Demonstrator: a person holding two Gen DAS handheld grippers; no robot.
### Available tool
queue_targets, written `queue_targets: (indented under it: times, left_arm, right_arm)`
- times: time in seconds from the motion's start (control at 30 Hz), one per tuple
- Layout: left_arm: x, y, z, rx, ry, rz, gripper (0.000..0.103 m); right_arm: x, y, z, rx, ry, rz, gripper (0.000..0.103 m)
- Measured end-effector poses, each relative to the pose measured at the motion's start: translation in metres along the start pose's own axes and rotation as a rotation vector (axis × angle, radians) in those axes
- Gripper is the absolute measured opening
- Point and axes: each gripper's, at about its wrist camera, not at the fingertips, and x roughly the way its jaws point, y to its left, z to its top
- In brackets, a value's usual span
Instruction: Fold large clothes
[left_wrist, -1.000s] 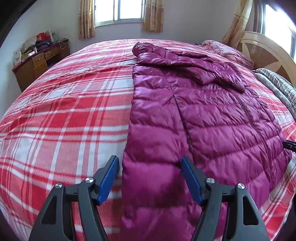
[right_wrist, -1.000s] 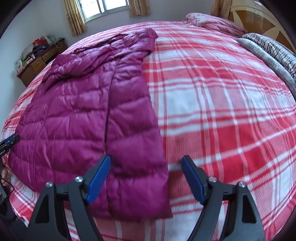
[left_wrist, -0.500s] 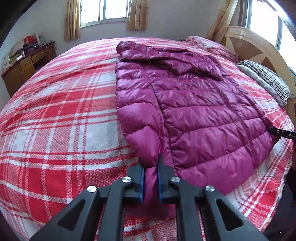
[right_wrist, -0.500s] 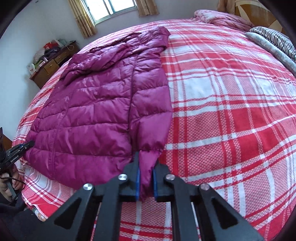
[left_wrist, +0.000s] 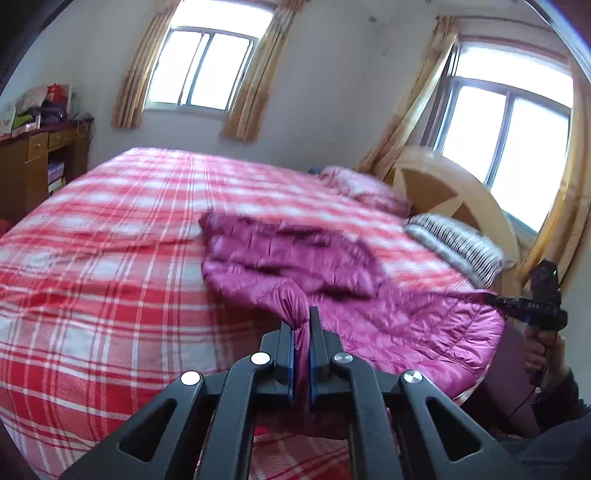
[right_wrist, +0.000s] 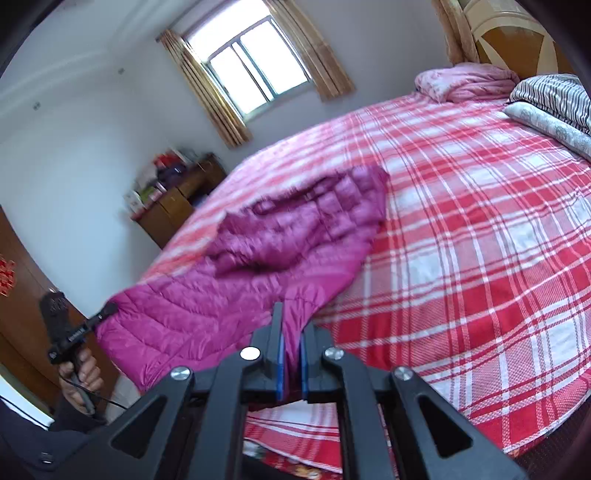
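Both tools have snapped shut since a second ago, when their blue pads stood wide either side of the jacket's hem, and both have since lifted, hauling the near end of the garment up off the bed. The left tool (left_wrist: 302, 347) now pinches a gathered bunch of the magenta puffer jacket (left_wrist: 295, 258) at one bottom corner; the right tool (right_wrist: 290, 362) clamps the opposite corner of the same hem, with fabric visibly squeezed between its pads. In the left wrist view the right tool shows at the far edge of the jacket, held in the person's hand (left_wrist: 539, 354); the right wrist view shows the mirror of it, the left hand (right_wrist: 79, 373) gripping the other tool at the hem.

The jacket lies lengthwise on the red plaid bedspread (left_wrist: 92, 277), its hood end still resting on the bed toward the windows (left_wrist: 201, 70), while the lower part rises in a slope to the two grips. The upper body has rumpled and looks blurred. A striped pillow (left_wrist: 458, 247) and a pink bundle of bedding (left_wrist: 362, 184) sit near the wooden headboard (left_wrist: 454, 192), apart from the garment.

With both corners secured and raised, the fold appears to be just beginning: the hem looks set to be carried toward the hood to halve the jacket's length. The slippery, puffy shell may slide or bunch unevenly if the two corners do not travel together.
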Motion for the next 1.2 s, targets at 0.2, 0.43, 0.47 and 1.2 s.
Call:
queue_targets:
  times: [0.2, 0.43, 0.47, 1.2]
  left_arm:
    - [-0.027, -0.017, 0.032, 0.053, -0.102, -0.024, 0.005]
    - [0.053, 0.028, 0.042, -0.032, 0.022, 0.046, 0.005]
    - [0.068, 0.035, 0.047, -0.040, 0.028, 0.064, 0.005]
    - [0.234, 0.124, 0.088, -0.146, 0.194, 0.172, 0.014]
  right_arm:
    - [-0.030, 0.020, 0.030, -0.022, -0.124, 0.071, 0.008]
    - [0.043, 0.008, 0.079, -0.016, -0.106, -0.012, 0.008]
    - [0.054, 0.004, 0.086, -0.007, -0.105, -0.019, 0.008]
    - [0.249, -0.109, 0.166, 0.113, 0.082, -0.234, 0.008]
